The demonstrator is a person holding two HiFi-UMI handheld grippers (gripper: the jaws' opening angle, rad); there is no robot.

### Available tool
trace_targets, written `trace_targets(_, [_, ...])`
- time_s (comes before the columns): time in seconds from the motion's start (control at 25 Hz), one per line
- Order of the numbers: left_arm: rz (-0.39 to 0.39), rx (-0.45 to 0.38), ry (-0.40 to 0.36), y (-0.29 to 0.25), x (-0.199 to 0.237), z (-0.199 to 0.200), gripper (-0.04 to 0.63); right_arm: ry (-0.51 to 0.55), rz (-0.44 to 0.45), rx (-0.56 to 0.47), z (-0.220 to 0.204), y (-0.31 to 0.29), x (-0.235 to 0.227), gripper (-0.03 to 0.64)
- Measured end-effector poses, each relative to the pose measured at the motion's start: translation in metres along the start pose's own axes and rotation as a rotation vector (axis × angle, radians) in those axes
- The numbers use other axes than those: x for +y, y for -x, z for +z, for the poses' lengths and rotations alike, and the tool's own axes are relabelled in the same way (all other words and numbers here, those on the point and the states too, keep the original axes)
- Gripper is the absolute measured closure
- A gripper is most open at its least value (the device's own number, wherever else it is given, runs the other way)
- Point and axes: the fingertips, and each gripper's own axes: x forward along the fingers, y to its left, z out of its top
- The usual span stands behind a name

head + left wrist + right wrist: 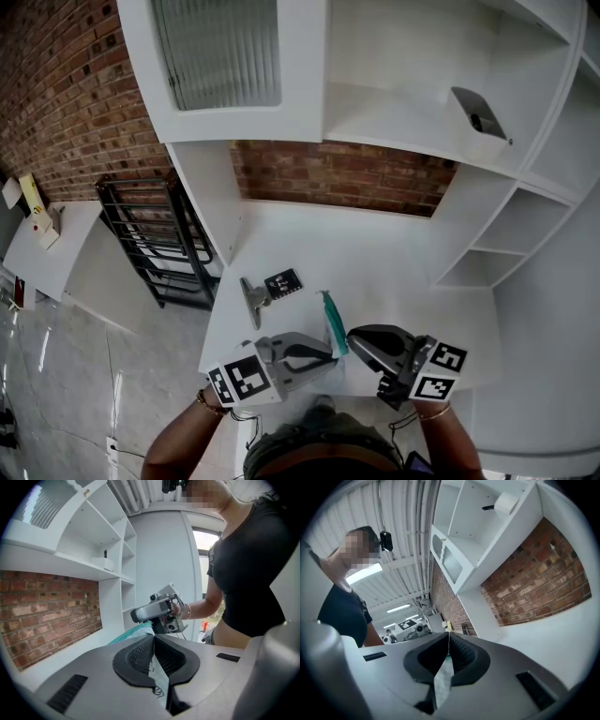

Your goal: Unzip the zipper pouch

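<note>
The zipper pouch (pixel 331 323), clear with a teal zipper edge, hangs above the white table (pixel 375 253) between my two grippers. My left gripper (pixel 328 357) is shut on its lower part. In the left gripper view the jaws (pixel 153 641) pinch a pale sheet of the pouch (pixel 159 677), and the teal edge (pixel 129 633) runs off to the left. My right gripper (pixel 352 336) is shut on the pouch from the right. The right gripper (pixel 448 649) clamps a pale strip of pouch (pixel 443 679) with a speck of teal; whether that is the zipper pull I cannot tell.
A grey stand (pixel 253 298) with a black marker card (pixel 282 282) lies on the table ahead of the grippers. White shelving (pixel 487 187) rises at the right and back. A black metal rack (pixel 155 244) stands on the floor at the left.
</note>
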Motion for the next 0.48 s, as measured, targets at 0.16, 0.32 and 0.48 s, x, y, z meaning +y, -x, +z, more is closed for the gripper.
trace_targets(0.16, [-0.039,-0.008,-0.012,-0.002,-0.009,0.002,0.588,0.079,-0.081,0.032,-0.002,0.001,-0.009,0.615])
trace_targets(0.32, [-0.045,0.007,-0.019,-0.002,-0.014,-0.002,0.588,0.073,-0.104,0.029,-0.001,0.006,-0.015,0.615])
trace_targets(0.48, [-0.043,0.011,-0.013,-0.001,-0.016,-0.004,0.588,0.069,-0.122,0.023,0.001,0.013,-0.020,0.615])
